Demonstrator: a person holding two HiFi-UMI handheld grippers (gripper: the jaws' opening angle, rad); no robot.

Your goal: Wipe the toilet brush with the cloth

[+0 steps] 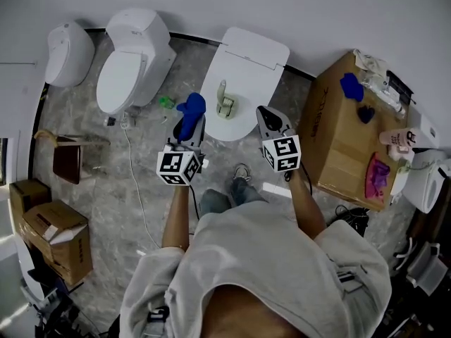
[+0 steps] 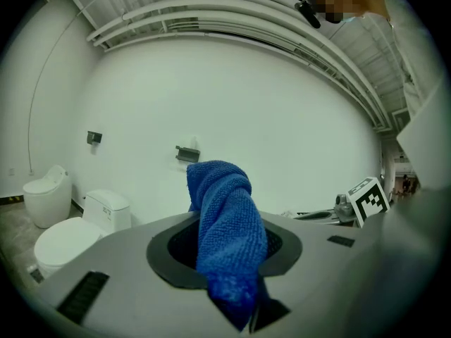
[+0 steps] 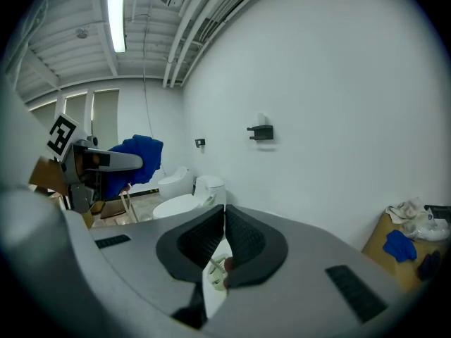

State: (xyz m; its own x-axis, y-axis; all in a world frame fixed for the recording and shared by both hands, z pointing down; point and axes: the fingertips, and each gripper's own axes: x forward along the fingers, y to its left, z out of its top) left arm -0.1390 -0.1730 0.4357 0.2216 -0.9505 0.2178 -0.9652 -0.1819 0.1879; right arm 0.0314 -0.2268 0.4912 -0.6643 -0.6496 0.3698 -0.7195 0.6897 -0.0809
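Toilet brush (image 1: 224, 99) lies untouched on the white toilet lid (image 1: 257, 58) just ahead, right gripper (image 1: 266, 115) hovering beside it, jaws pressed together and empty, while left gripper (image 1: 189, 127) pinches the bunched blue cloth (image 1: 190, 108) upright, apparently readied for wiping.

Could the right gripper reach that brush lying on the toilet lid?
Probably yes: the toilet brush lies uncovered on the lid with nothing between it and the right gripper, though its jaws are shut and must open first.

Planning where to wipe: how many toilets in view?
3: small toilet far left, second toilet beside it, third toilet centre. The white fixture far right may be another.
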